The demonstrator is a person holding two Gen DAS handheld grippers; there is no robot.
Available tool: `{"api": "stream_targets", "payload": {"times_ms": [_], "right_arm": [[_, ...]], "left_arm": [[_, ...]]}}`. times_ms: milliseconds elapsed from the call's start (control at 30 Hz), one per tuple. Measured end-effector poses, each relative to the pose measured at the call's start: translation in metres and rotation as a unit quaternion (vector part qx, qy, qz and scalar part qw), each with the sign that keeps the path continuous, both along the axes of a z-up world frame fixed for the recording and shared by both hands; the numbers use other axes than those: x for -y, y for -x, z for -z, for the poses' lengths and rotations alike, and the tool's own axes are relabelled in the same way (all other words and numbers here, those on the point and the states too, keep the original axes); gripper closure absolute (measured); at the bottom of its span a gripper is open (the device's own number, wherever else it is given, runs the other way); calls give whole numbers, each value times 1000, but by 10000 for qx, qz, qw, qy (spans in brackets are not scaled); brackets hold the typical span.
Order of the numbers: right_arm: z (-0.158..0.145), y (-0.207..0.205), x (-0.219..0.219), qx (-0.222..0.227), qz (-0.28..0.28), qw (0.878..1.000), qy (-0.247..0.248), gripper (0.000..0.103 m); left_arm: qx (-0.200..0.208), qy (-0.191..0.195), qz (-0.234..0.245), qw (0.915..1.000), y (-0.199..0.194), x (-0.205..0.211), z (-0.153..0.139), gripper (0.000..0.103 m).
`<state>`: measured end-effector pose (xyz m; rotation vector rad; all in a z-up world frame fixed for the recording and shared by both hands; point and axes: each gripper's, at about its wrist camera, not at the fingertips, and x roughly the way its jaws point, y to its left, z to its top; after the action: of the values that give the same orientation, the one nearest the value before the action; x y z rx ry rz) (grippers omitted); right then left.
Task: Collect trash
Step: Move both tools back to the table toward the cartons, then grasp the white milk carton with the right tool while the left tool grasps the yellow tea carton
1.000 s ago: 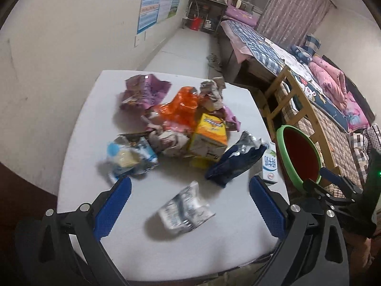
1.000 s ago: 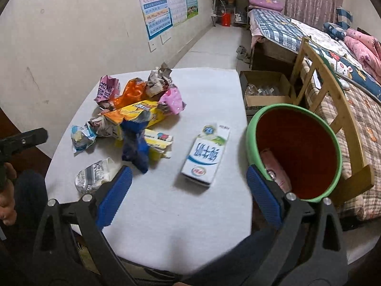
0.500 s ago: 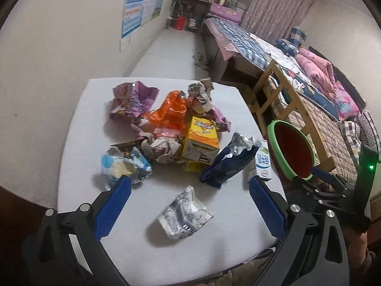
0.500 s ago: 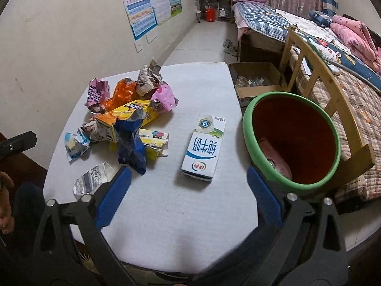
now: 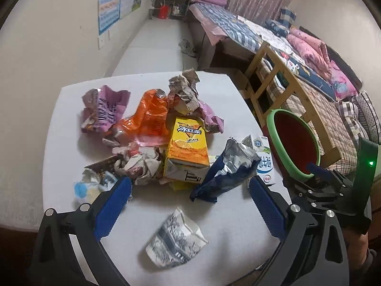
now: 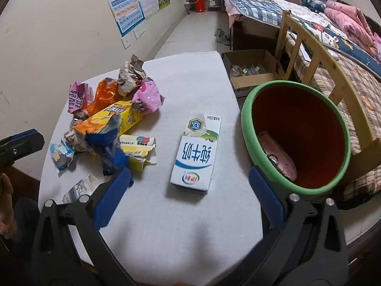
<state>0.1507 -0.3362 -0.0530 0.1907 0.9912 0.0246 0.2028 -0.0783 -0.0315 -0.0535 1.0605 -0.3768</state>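
A heap of trash lies on the white table (image 5: 233,217): a yellow tea carton (image 5: 187,151), a dark blue foil bag (image 5: 226,174), an orange wrapper (image 5: 145,119), a purple wrapper (image 5: 102,108) and a crumpled grey-white pack (image 5: 175,238). My left gripper (image 5: 188,205) is open and empty, hovering above the grey-white pack. My right gripper (image 6: 188,195) is open and empty, just above the near end of a white milk carton (image 6: 196,153). A green-rimmed red bin (image 6: 295,133) stands at the table's right edge with a pink item inside.
A wooden bed frame (image 6: 316,59) with bedding runs behind the bin. A cardboard box (image 6: 250,69) sits on the floor past the table. The wall with posters (image 6: 133,2) lies to the left. The right gripper also shows in the left wrist view (image 5: 326,181).
Both grippers have moved forward and lower toward the table. The milk carton now lies closer between the right gripper's fingers. The trash has not moved.
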Motion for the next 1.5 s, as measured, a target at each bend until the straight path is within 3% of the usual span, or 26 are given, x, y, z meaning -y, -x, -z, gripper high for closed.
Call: {"api": "stream_targets", "payload": {"times_ms": [333,433,500,733,833,967,1067,1267,1500], "right_arm": [[28,-33,2,-367,24,9993,-78,5],[36,-43,3,-462,13,9988,-129,6],[42,-49,2,-549,0,9984,-148,12],[59,-61,-5,-765,-100,9970,-71,19],[67,-65,-2,-908,-75,9956,-214,27],[75,-69,0,-1044,-56,9943,-228,45],[77,-70,3,-1047,-42,9941,-281,46],[74,-68,3,-973,-40,9947,-340,47],[51,-59,8,-645,1,9972,-389,47]], "left_arm": [[-415,-168,23,9990,-56,13,25,10],[-613,-318,183,9974,-73,24,38,17],[-720,-472,340,9957,-83,34,47,18],[-1057,-880,658,9883,-107,57,75,33],[-1309,-876,689,9851,-114,59,89,35],[-1357,-978,784,9828,-120,67,97,39],[-1514,-917,796,9810,-124,69,104,44],[-1470,-851,701,9830,-123,64,101,45],[-1164,-728,547,9890,-110,48,66,45]]}}
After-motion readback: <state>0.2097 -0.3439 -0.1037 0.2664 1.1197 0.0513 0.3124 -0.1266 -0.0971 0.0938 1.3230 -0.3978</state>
